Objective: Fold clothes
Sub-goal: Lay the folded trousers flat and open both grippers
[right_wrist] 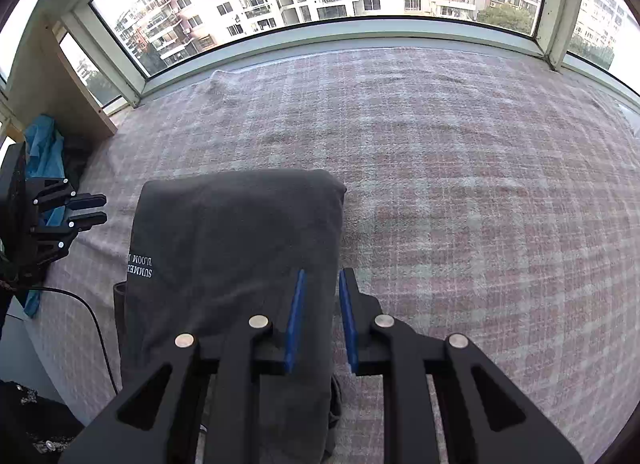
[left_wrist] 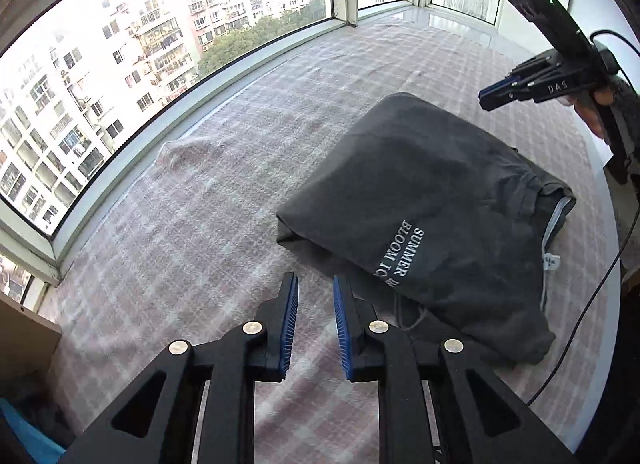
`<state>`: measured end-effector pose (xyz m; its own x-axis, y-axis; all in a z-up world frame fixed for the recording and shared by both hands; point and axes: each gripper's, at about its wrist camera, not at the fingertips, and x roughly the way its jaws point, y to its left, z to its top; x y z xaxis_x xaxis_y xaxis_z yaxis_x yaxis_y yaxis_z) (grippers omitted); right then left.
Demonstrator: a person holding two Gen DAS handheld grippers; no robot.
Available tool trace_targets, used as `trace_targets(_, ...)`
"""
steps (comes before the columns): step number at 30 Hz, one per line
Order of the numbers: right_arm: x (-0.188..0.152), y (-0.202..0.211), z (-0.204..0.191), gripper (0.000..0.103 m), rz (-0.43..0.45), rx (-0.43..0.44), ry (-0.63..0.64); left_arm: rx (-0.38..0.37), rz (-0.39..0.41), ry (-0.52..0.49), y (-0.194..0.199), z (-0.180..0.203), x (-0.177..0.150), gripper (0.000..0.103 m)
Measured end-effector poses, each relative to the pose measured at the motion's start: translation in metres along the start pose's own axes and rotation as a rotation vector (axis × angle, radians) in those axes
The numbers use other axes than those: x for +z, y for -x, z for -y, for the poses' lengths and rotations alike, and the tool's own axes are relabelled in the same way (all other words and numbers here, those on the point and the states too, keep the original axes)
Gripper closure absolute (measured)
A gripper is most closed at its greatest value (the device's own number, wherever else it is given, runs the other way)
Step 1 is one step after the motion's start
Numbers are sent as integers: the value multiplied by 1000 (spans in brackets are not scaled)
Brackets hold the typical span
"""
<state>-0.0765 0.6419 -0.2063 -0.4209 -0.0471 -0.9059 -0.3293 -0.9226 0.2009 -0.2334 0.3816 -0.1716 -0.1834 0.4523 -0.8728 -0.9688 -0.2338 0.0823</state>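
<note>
Surface first: wide pink-and-white plaid blanket (right_wrist: pixel 460 192), fuzzy, woven-looking, lying mostly flat and running up to the window sill (right_wrist: pixel 360 38). One small ruck near the sill on the left.

Dark grey garment (left_wrist: pixel 424 200) is sitting on the blanket as a compact rectangular bundle, soft matte knit, rounded fold edges, white printed lettering on the near side, a pale seam and tag showing at the open end. Layers already stacked, so I'm reading this as late-stage: folding mostly done, possibly a final fold or tidy-up.

Left gripper (left_wrist: pixel 316 284) is hovering just beside the bundle's near corner, fingers slightly spread, nothing between them. Right gripper (right_wrist: pixel 322 276) is hanging over the bundle's right edge, fingers also slightly spread, blue ribbed pads (right_wrist: pixel 295 316) bare; can't tell if it's touching the cloth.

Next move, my guess: both coming down on an edge and pinching through all layers evenly, otherwise the soft stack is going to slide apart.
</note>
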Motion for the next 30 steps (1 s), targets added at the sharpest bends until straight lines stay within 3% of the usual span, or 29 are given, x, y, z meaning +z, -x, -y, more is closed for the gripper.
trace_targets(4,23,-29,21,87,-79,45,1,-74,-50,-18,-28,-30,8,86)
trace_targets(10,35,-63,33,87,-150,96,22,-102,-70,-119,-69,-29,21,83)
trace_targets(14,39,-65,36,87,-146,192,17,-124,-49,-91,-84,-34,34,83)
trace_targets(16,40,-61,37,87,-133,216,19,-134,-19,-19,-86,-46,39,82)
trace_targets(18,40,-59,43,87,-126,225,-2,-142,-14,59,-88,-57,36,71)
trace_targets(20,39,-58,48,87,-132,236,-15,-131,-10,94,-89,-60,30,71)
trace_targets(22,36,-57,48,86,-136,243,-6,-94,8,61,-81,-51,25,73)
trace_targets(26,35,-63,40,86,-153,236,45,-103,31,36,-72,-46,21,76)
trace_targets(30,38,-64,29,86,-132,317,59,-134,18,43,-77,-47,22,76)
